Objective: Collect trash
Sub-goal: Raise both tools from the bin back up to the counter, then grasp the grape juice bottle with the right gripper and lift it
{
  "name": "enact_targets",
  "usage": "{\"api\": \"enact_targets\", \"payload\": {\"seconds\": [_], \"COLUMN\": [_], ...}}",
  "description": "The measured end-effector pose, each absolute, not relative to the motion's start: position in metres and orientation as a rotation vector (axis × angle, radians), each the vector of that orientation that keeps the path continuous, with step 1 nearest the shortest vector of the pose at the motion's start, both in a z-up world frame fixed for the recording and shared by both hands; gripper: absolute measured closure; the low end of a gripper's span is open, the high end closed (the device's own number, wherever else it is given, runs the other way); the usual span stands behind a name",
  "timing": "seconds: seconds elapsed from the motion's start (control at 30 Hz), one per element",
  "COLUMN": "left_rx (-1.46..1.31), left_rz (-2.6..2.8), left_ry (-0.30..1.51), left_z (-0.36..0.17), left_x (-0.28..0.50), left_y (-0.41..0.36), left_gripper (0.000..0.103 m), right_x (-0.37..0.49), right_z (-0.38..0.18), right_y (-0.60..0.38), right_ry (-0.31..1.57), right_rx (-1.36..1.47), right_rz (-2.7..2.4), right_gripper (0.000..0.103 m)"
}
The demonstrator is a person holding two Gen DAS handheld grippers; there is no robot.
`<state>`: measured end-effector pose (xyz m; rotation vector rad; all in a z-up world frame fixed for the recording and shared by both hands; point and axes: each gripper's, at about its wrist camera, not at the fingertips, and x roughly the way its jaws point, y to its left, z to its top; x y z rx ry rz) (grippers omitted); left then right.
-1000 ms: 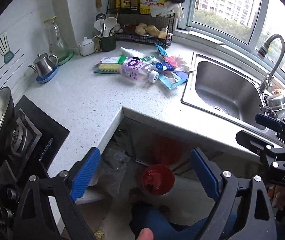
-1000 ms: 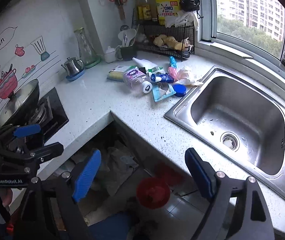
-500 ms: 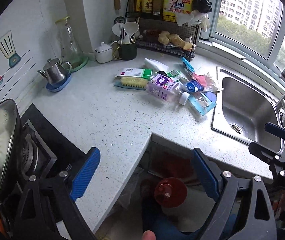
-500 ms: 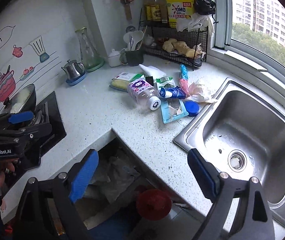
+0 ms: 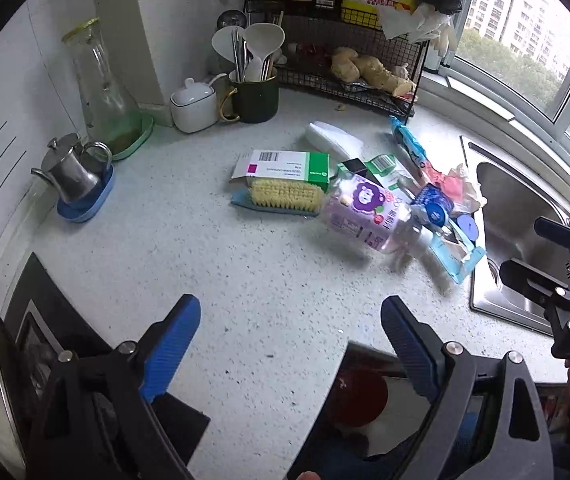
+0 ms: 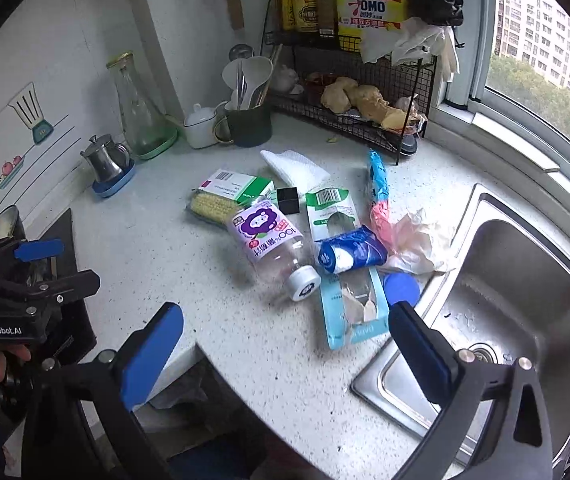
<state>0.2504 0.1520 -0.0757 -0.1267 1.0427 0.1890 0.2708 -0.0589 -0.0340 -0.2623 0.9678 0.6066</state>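
We saw the trash heaped in one loose cluster on the speckled countertop (image 6: pixel 157 248), between the wire rack at the back and the sink (image 6: pixel 525 300), as if swept together for collecting: a clear plastic bottle (image 6: pixel 273 252) with a purple label lay on its side, its white cap toward us, with a rolled blue wrapper (image 6: pixel 351 250) just beside it, a torn light-blue packet (image 6: pixel 355 308) in front, crumpled pink and white plastic (image 6: pixel 413 240) near the sink edge, and a green-and-white box (image 6: pixel 233 186) against a scrub brush (image 6: pixel 209 205) (perhaps not trash). We held our right gripper (image 6: pixel 285 340) low over the counter's front edge, aimed at the bottle, its blue fingers spread wide and empty; our left gripper (image 5: pixel 289 332) sat alongside to the left, likewise spread and holding nothing, well short of the pile
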Motion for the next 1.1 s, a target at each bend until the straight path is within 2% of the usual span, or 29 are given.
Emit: {"api": "enact_targets", "payload": {"seconds": [0.13, 0.17, 0.2, 0.37, 0.63, 0.9, 1.1], "left_rx": [-0.117, -0.120, -0.125, -0.174, -0.235, -0.230, -0.234], "left_rz": [0.172, 0.167, 0.164, 0.164, 0.146, 0.101, 0.057], "left_ry": [1.052, 1.057, 1.063, 1.091, 1.144, 1.197, 1.216], "left_z": [-0.081, -0.083, -0.086, -0.103, -0.129, -0.145, -0.152], "left_x": [0.272, 0.277, 0.281, 0.298, 0.317, 0.330, 0.329], "left_y": [0.173, 0.179, 0.184, 0.211, 0.239, 0.243, 0.239], "left_gripper": [0.012, 0.009, 0.000, 0.000, 0.000, 0.000, 0.000], "right_x": [0.293, 0.300, 0.306, 0.334, 0.361, 0.379, 0.377], "right_z": [-0.042, -0.045, -0.049, -0.068, -0.106, -0.140, -0.154], "right_y": [-0.031, -0.023, -0.017, 0.016, 0.050, 0.070, 0.073], "right_ry": [0.973, 0.975, 0.978, 0.994, 1.119, 1.238, 1.260], "right_rx": [-0.316, -0.336, -0.355, -0.470, -0.556, -0.608, -0.612], "right_rz": [0.611, 0.614, 0.620, 0.634, 0.668, 0.686, 0.694], "right_gripper": [0.001, 0.001, 0.001, 0.001, 0.001, 0.001, 0.001]}}
